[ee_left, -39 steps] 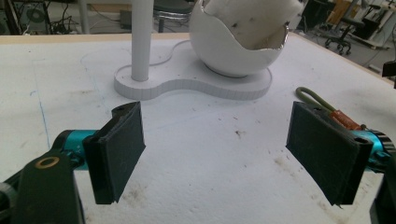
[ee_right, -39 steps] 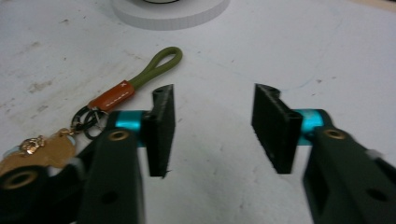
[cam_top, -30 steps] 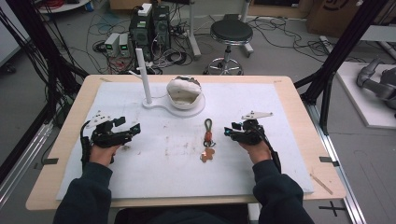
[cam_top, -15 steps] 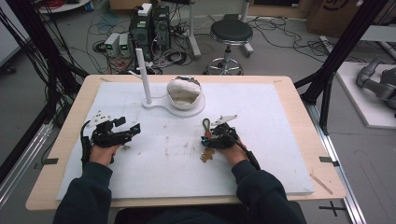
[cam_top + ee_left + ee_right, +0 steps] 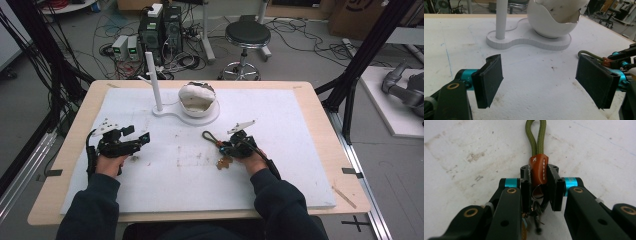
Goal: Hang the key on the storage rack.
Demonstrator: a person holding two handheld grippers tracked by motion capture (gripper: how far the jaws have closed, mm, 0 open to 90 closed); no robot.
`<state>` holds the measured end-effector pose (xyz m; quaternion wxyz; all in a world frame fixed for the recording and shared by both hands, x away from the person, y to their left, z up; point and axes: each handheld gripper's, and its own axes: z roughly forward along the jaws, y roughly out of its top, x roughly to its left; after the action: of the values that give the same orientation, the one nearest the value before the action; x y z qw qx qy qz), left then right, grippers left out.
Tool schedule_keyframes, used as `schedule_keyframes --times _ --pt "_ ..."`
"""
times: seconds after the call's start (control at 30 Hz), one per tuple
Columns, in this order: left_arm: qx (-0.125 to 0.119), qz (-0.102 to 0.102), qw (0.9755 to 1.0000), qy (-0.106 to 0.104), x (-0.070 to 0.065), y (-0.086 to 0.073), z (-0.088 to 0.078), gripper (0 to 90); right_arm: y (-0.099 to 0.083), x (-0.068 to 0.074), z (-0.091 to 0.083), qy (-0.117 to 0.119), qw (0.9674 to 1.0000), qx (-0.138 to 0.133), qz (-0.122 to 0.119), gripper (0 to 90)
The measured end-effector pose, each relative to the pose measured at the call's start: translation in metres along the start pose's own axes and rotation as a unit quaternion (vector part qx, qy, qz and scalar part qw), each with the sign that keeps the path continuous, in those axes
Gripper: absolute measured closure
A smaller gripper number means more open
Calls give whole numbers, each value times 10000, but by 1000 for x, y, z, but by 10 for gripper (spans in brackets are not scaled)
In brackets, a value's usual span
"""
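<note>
The keychain (image 5: 538,170), with its brown leather tab and green cord loop, lies mid-table, right of centre. The right gripper (image 5: 539,186) is clamped on the tab; lifting is not yet done. The left gripper (image 5: 544,83) rests wide open, empty, near the left edge.

Your keychain (image 5: 538,170): olive-green cord loop (image 5: 536,135) lying flat on the white mat, running into a brown leather tab with white stitching. Tab sits pinched between your right gripper's (image 5: 539,185) jaws, a metal ring just below it.
</note>
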<state>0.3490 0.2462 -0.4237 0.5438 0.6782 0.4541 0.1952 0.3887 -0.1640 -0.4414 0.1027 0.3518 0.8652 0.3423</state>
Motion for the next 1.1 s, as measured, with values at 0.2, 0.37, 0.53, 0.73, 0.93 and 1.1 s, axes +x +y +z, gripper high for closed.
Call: schedule_keyframes --times 0.2,0.37,0.53,0.73,0.93,1.1 --pt "-46 -67 9999 91 4 0 -4 215 3 0 -8 373 9982 -470 89 770" --pt "-93 -104 9997 183 11 0 -8 220 10 0 -19 585 9927 -1047 146 771" --pt "-125 -131 9996 196 12 0 -10 235 34 3 -27 682 9842 -1632 90 771" --pt "-129 -134 9996 218 13 0 -10 236 72 11 -28 731 9774 -1982 -30 771" --pt "-178 -172 9994 228 15 0 -12 239 119 23 -25 699 9711 -2264 -286 772" --pt "-224 -206 9993 228 17 0 -15 239 160 36 -16 594 9679 -2395 -487 771"
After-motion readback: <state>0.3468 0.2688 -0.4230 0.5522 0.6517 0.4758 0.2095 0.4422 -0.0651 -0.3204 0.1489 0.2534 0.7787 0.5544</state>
